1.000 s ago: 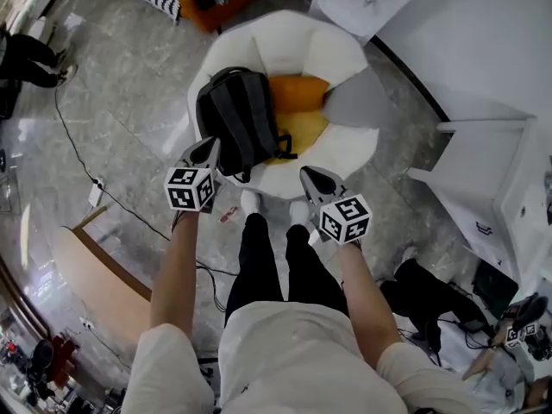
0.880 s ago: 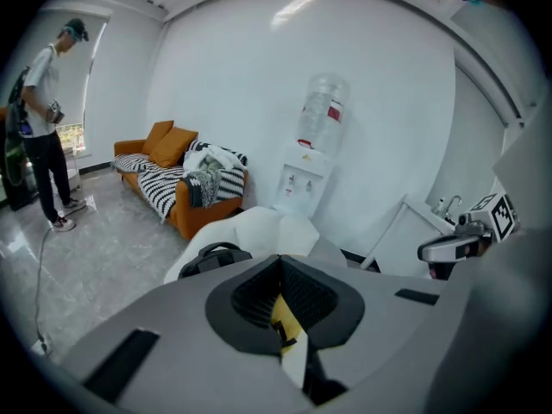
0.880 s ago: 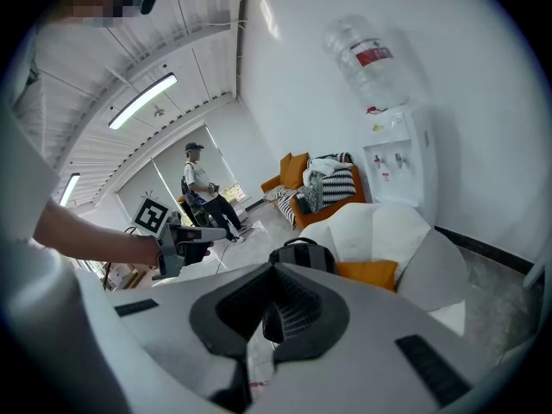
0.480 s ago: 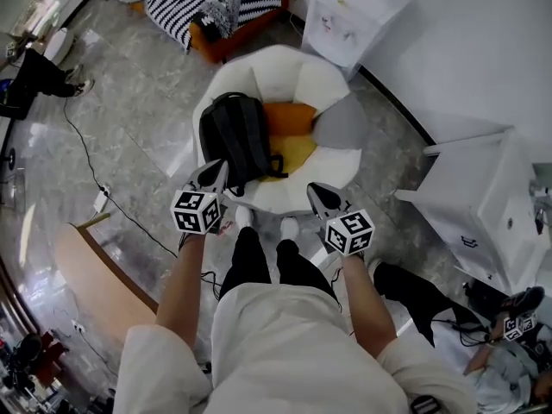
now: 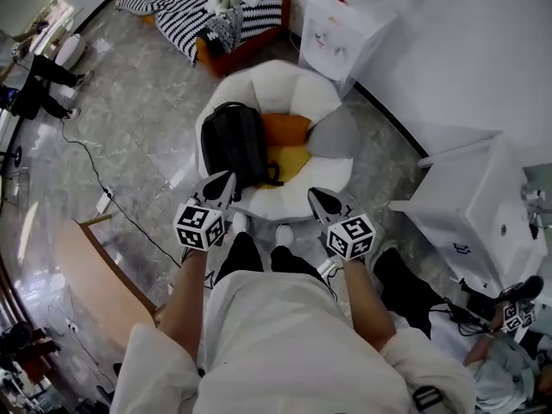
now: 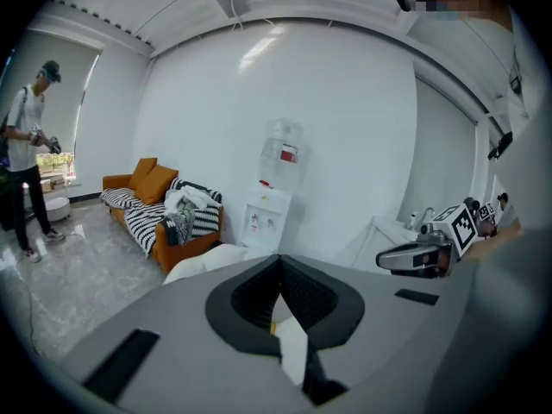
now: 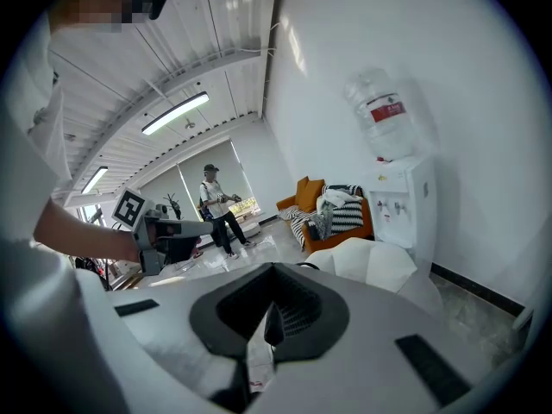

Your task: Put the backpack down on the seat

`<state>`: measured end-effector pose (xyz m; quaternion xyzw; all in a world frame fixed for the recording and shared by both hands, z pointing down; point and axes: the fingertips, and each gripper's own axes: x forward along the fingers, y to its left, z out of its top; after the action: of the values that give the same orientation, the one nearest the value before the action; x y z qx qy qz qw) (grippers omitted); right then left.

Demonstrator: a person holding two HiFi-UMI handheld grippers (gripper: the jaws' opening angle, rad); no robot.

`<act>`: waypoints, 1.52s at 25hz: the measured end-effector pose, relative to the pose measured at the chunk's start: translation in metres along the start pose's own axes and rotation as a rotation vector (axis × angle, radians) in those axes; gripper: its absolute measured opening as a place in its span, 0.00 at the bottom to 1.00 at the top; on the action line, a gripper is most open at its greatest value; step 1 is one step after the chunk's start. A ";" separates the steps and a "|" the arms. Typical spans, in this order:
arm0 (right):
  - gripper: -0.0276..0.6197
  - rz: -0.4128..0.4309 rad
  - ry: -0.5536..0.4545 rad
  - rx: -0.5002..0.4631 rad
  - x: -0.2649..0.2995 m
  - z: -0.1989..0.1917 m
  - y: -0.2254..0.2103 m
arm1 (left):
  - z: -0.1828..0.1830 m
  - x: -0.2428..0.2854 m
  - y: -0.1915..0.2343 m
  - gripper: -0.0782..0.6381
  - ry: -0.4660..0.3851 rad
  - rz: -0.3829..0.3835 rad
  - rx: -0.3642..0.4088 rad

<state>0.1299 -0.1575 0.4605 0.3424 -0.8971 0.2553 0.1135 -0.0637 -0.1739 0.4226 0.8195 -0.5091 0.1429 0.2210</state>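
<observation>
The left hand-held gripper point(image 5: 222, 185) is closed, pads together with nothing between them. The right hand-held gripper point(image 5: 317, 198) looks the same in its own view: jaws together and empty. Both hang just in front of the seat point(image 5: 332, 166), the left one near its left front edge and the right one near its right front edge, neither touching it.

The backpack point(image 5: 233, 143) lies on the left half of the seat, long side running front to back and leaning toward the left arm. It is apart from both grippers. Judged from how it lies, the putting down looks done.

Beside it on the seat are an orange cushion point(image 5: 285, 128) at the back, a yellow cushion point(image 5: 294, 158) in the middle and a grey cushion point(image 5: 335, 134) at the right.

The backpack is black fabric, so it should be soft and liable to sag or fold under a grip, and probably fairly heavy if full. A strap point(image 5: 274, 173) loops out at its right front corner; that, or a top handle, seems the best hold. I cannot make out the handle itself.

Behind the seat stand a water dispenser point(image 5: 335, 31) and an orange sofa point(image 5: 226, 52).
</observation>
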 end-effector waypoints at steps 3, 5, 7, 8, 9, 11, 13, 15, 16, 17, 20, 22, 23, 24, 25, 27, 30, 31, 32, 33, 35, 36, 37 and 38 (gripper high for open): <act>0.08 0.017 -0.001 -0.013 -0.008 0.002 0.004 | 0.003 -0.011 -0.015 0.13 -0.017 -0.005 0.004; 0.08 0.028 -0.009 -0.019 -0.013 0.005 0.008 | 0.001 -0.020 -0.025 0.13 -0.019 -0.021 0.013; 0.08 0.027 -0.022 -0.030 -0.016 0.011 0.010 | 0.003 -0.029 -0.031 0.13 -0.023 -0.043 0.020; 0.08 0.024 -0.028 -0.037 -0.018 0.014 0.012 | 0.005 -0.033 -0.033 0.13 -0.027 -0.053 0.015; 0.08 0.021 -0.036 -0.042 -0.021 0.018 0.014 | 0.008 -0.038 -0.034 0.13 -0.035 -0.062 0.005; 0.08 0.017 -0.060 -0.052 -0.027 0.028 0.022 | 0.015 -0.048 -0.036 0.13 -0.055 -0.081 -0.007; 0.08 0.016 -0.087 -0.067 -0.032 0.038 0.034 | 0.021 -0.059 -0.038 0.13 -0.074 -0.096 0.007; 0.08 0.013 -0.111 -0.084 -0.037 0.046 0.050 | 0.024 -0.072 -0.040 0.13 -0.087 -0.111 0.030; 0.08 0.009 -0.124 -0.093 -0.039 0.049 0.058 | 0.024 -0.079 -0.042 0.13 -0.093 -0.125 0.039; 0.08 0.002 -0.136 -0.100 -0.042 0.052 0.067 | 0.024 -0.086 -0.045 0.13 -0.099 -0.143 0.045; 0.08 -0.037 -0.174 -0.113 -0.052 0.057 0.094 | 0.024 -0.114 -0.052 0.13 -0.114 -0.202 0.060; 0.08 -0.061 -0.197 -0.121 -0.059 0.058 0.112 | 0.021 -0.133 -0.053 0.13 -0.127 -0.223 0.069; 0.08 -0.071 -0.204 -0.127 -0.063 0.057 0.119 | 0.020 -0.140 -0.052 0.13 -0.134 -0.227 0.069; 0.08 -0.082 -0.208 -0.133 -0.066 0.056 0.125 | 0.017 -0.147 -0.050 0.13 -0.141 -0.230 0.065; 0.08 -0.094 -0.210 -0.138 -0.070 0.054 0.131 | 0.014 -0.153 -0.048 0.13 -0.147 -0.232 0.056; 0.08 -0.117 -0.217 -0.145 -0.081 0.048 0.147 | 0.007 -0.169 -0.042 0.13 -0.160 -0.235 0.033; 0.08 -0.150 -0.239 -0.153 -0.101 0.041 0.181 | 0.000 -0.202 -0.033 0.13 -0.185 -0.247 0.012; 0.08 -0.162 -0.247 -0.153 -0.107 0.037 0.191 | -0.002 -0.212 -0.032 0.13 -0.193 -0.251 0.009; 0.08 -0.174 -0.254 -0.151 -0.114 0.033 0.201 | -0.005 -0.222 -0.031 0.13 -0.199 -0.256 0.008; 0.08 -0.186 -0.260 -0.148 -0.120 0.029 0.209 | -0.007 -0.230 -0.031 0.13 -0.204 -0.260 0.009; 0.08 -0.208 -0.268 -0.141 -0.130 0.023 0.223 | -0.013 -0.243 -0.030 0.13 -0.206 -0.269 0.018; 0.08 -0.217 -0.270 -0.141 -0.134 0.020 0.231 | -0.017 -0.249 -0.030 0.13 -0.203 -0.273 0.024; 0.08 -0.224 -0.273 -0.142 -0.137 0.018 0.238 | -0.023 -0.256 -0.029 0.13 -0.197 -0.277 0.027; 0.08 -0.230 -0.277 -0.144 -0.141 0.016 0.246 | -0.028 -0.262 -0.028 0.13 -0.193 -0.281 0.025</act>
<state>0.0683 0.0685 0.3000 0.4656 -0.8750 0.1262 0.0415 -0.1545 0.0529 0.3206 0.8951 -0.4067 0.0379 0.1786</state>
